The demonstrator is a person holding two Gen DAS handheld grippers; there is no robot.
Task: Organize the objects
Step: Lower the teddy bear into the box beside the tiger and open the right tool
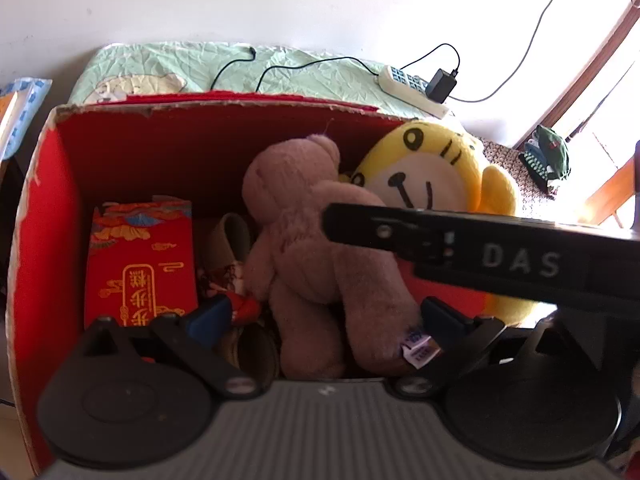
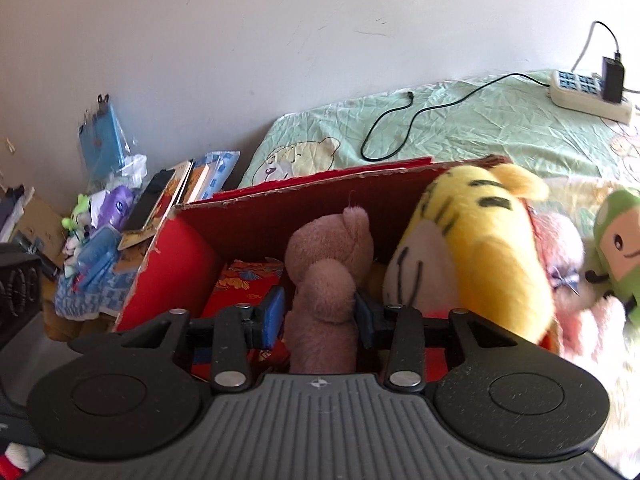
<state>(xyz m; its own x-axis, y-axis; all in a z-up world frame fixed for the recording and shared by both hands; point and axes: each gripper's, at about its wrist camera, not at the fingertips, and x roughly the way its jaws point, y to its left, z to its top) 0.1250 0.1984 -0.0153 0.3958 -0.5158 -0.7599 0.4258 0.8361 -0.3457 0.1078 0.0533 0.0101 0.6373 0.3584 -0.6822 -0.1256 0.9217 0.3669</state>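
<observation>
Right wrist | right gripper (image 2: 320, 316) jaws clamped on teddy bear (image 2: 328, 276) | upright, head up | left gripper (image 1: 320, 320) jaws apart

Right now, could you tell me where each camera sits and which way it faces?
Left wrist: on the left tool, looking down into the red box at the bear; its open fingers show, with the right tool's black body crossing.
Right wrist: on the right tool, facing the box, bed and wall; its fingers grip the bear.
Shared: bear, tiger, box, bed.
</observation>
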